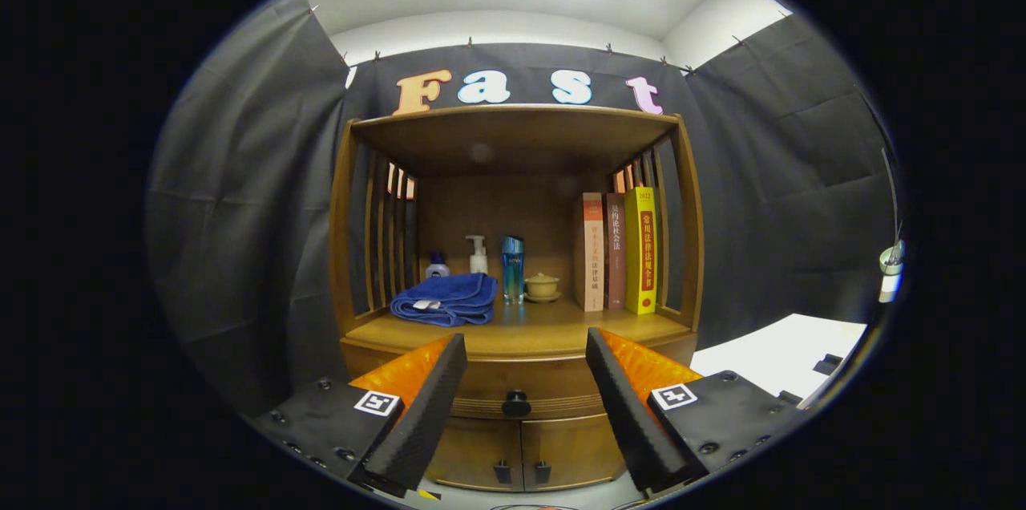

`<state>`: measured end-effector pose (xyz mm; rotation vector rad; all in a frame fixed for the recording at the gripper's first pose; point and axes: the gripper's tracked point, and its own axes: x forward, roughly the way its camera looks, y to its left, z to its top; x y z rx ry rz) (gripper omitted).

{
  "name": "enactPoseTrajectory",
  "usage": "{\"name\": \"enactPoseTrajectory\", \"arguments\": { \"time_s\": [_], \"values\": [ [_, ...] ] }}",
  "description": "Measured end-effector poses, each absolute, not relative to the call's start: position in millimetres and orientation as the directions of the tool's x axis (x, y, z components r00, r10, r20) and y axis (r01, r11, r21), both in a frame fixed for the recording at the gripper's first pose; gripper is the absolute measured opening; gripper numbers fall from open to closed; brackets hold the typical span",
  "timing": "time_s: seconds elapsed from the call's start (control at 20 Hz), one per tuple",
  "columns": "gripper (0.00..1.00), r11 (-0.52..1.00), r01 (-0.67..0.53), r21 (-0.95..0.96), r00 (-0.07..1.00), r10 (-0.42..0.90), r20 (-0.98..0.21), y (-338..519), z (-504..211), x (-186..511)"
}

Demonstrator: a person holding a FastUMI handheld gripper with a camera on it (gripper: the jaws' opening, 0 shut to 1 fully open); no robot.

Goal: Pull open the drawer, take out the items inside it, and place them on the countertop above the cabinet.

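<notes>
Hand-held gripper (pixel 525 350) hangs in front of the wooden cabinet (pixel 517 293) with its fingers spread wide and nothing between them. Just ahead and slightly below the fingertips sits the drawer (pixel 521 386), shut, its dark round knob (pixel 516 403) centred in the gap between the fingers. Beyond the fingers lies the worktop (pixel 545 329), carrying a folded blue towel (pixel 446 299), a pump bottle (pixel 478 254), a blue bottle (pixel 513 268), a small lidded bowl (pixel 542 286) and three upright books (pixel 616 250). Below the drawer are two small cupboard doors (pixel 521 452). The task appears to be at its first step, the approach to the knob. The next move likely calls for dropping slightly, advancing until the fingers flank the knob, closing on it, then pulling straight back.
</notes>
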<state>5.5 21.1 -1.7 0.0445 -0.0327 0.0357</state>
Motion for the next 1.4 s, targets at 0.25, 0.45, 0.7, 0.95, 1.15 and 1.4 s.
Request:
{"name": "enactPoseTrajectory", "arguments": {
  "time_s": [0.25,0.45,0.7,0.95,1.15,1.4],
  "values": [
    [0.98,0.999,-0.022,0.034,0.998,0.019,0.068,15,-2,41],
    [0.98,0.999,-0.034,-0.004,0.999,0.034,0.020,23,-47,79],
    [0.98,0.999,-0.040,0.009,0.997,0.040,-0.068,38,-128,99],
    [0.96,0.998,-0.033,-0.050,0.987,0.024,-0.158,33,-206,115],
    [0.96,0.998,-0.036,-0.050,0.985,0.026,-0.173,33,-226,120],
    [0.75,0.999,-0.037,-0.039,0.974,0.027,-0.224,33,-249,130]
  ]
}}
